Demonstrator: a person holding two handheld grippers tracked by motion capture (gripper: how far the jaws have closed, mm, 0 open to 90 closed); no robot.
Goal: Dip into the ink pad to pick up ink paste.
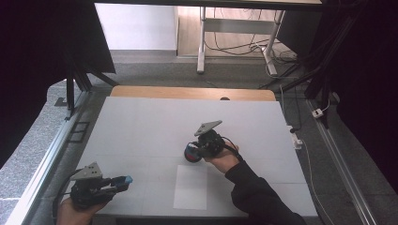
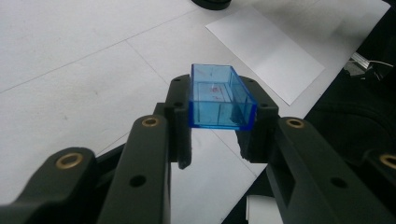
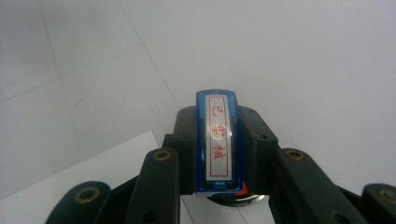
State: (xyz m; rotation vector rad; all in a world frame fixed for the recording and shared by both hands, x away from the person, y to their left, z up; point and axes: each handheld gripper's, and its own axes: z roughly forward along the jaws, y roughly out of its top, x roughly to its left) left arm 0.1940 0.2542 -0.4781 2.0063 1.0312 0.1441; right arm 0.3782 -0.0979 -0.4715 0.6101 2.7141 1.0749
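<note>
The blue stamp body (image 3: 218,142) sits clamped edgewise between the jaws of the right hand-held gripper (image 1: 193,152), its white label with red characters facing the gripper camera. Under it, a red edge and a round dark piece are partly visible, too hidden to identify. In the high view this hand-held gripper hangs just beyond the far end of the white paper sheet (image 1: 190,186), which lies flat on the counter (image 1: 141,126).

The matching clear blue cap (image 2: 219,97), an open rectangular shell, is gripped by its long sides in the left hand-held gripper (image 1: 123,181), to the left of the sheet, near the counter's front left corner. The hollow faces up and away from the jaws; faint red smudges show inside it.

Judging by this, the cap is already off the stamp and each part is secured in its own grip. What seems left is either pressing the stamp onto the sheet, which looks unmarked, or bringing the two halves together to close it; the pictures do not settle which.
</note>
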